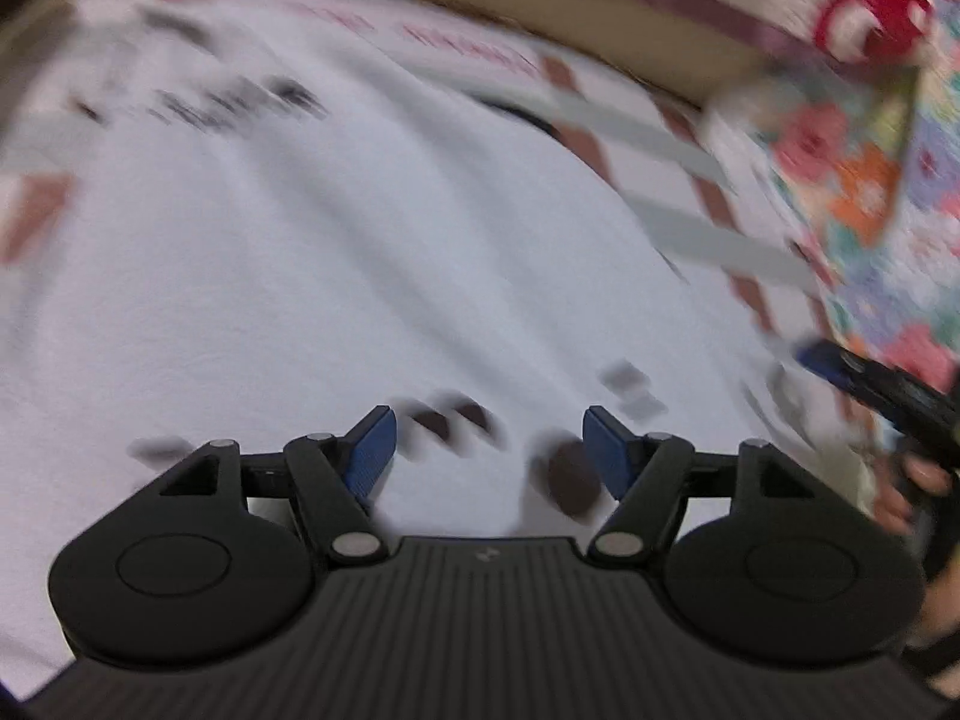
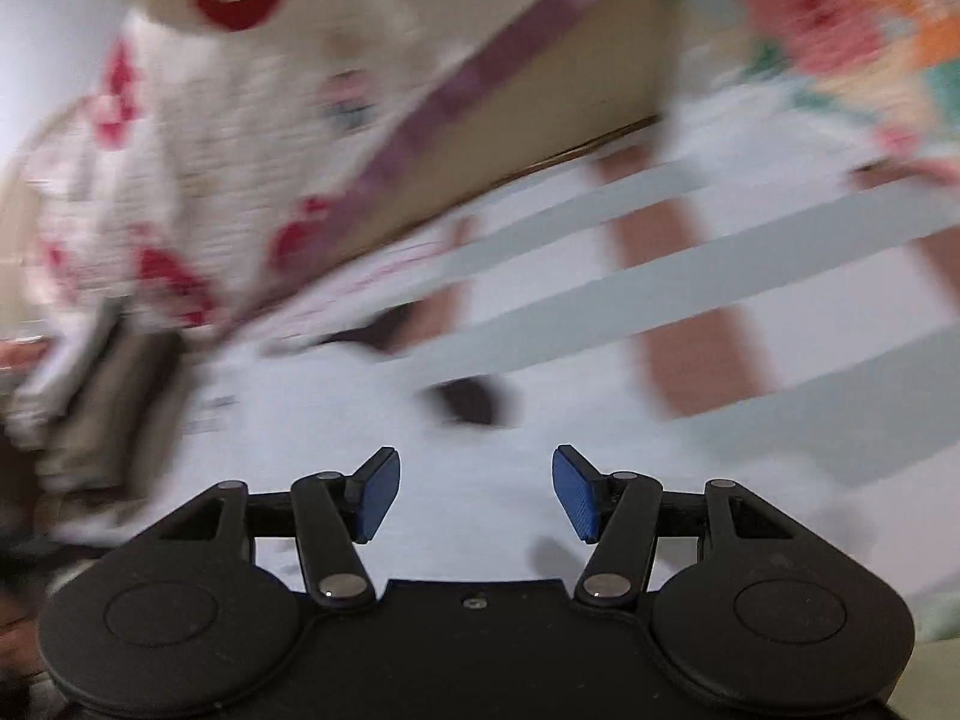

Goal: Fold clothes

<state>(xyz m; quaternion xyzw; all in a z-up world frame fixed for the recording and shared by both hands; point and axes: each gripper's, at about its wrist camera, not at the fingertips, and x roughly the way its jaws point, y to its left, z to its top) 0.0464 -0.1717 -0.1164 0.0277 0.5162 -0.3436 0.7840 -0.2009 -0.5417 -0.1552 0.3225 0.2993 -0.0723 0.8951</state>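
Note:
A white T-shirt [image 1: 288, 252] with dark printed lettering lies spread on a striped bed sheet [image 1: 690, 228]. My left gripper [image 1: 489, 450] is open and empty just above the shirt's near part. The other gripper's dark tip [image 1: 870, 384] shows at the right edge of the left wrist view. In the right wrist view my right gripper [image 2: 476, 492] is open and empty above white cloth [image 2: 360, 420], with a dark patch [image 2: 468, 399] ahead of it. Both views are blurred by motion.
The sheet [image 2: 690, 276] has grey and brown stripes. A cream cover with red prints [image 2: 180, 192] and a purple band [image 2: 456, 90] lies at the far side. A floral quilt [image 1: 870, 192] sits at the right.

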